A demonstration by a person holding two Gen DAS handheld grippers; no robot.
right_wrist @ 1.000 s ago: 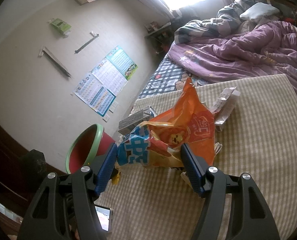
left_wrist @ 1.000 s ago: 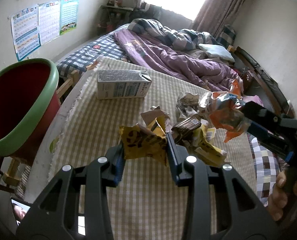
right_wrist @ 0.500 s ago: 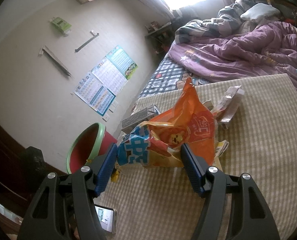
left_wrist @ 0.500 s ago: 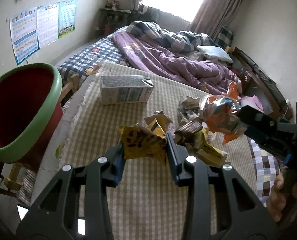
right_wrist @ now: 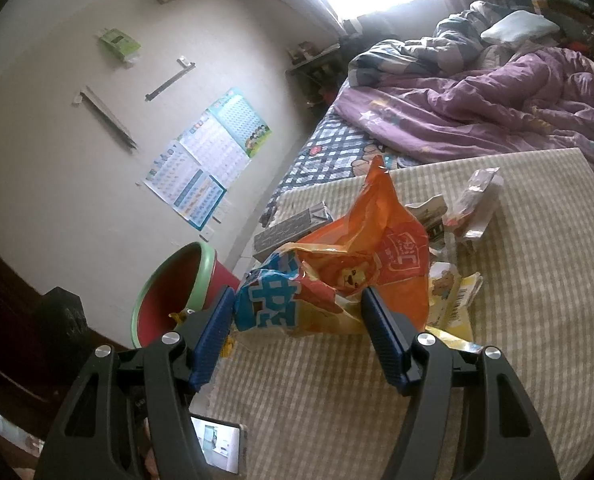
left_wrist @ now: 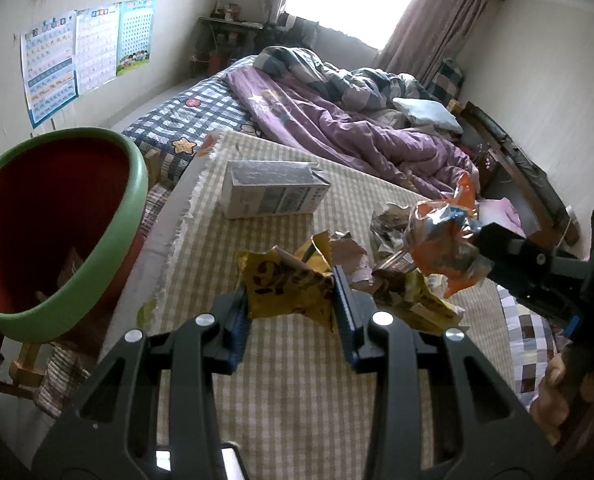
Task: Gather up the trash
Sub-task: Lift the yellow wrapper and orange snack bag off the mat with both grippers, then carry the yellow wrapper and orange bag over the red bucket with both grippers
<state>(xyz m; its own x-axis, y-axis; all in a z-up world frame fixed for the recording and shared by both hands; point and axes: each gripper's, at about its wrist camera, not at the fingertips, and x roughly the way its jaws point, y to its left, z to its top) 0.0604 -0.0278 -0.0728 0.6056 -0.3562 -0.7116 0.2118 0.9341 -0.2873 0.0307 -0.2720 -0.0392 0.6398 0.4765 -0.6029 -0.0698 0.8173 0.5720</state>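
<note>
Meanwhile, both tongs carry trash above a checked mat [left_wrist: 297, 380] laid on a bed: the left gripper [left_wrist: 293, 300] is clamped on a crumpled yellow wrapper [left_wrist: 285, 286], and the right gripper [right_wrist: 297, 308] pinches a puffy orange bag [right_wrist: 349, 276] between its blue pads. A red bin [left_wrist: 49, 216] with a green rim stands off the mat's left edge, beside the bed, with a scrap or two lying in its bottom. On the mat, a grey carton [left_wrist: 273, 194] lies on its side between the bin and a loose heap of wrappers [left_wrist: 413, 292], which sits under and just beyond the two held pieces. A purple quilt [left_wrist: 337, 136] is bunched across the far half of the bed, and posters [left_wrist: 85, 52] hang on the wall behind the bin. From the right wrist view, the orange bag covers much of the carton and heap. A lit phone [right_wrist: 217, 444] shows only partly under that gripper. The holder's hand [left_wrist: 557, 396] is cut off at the left view's right edge, and the print on the packaging is too small to read.
</note>
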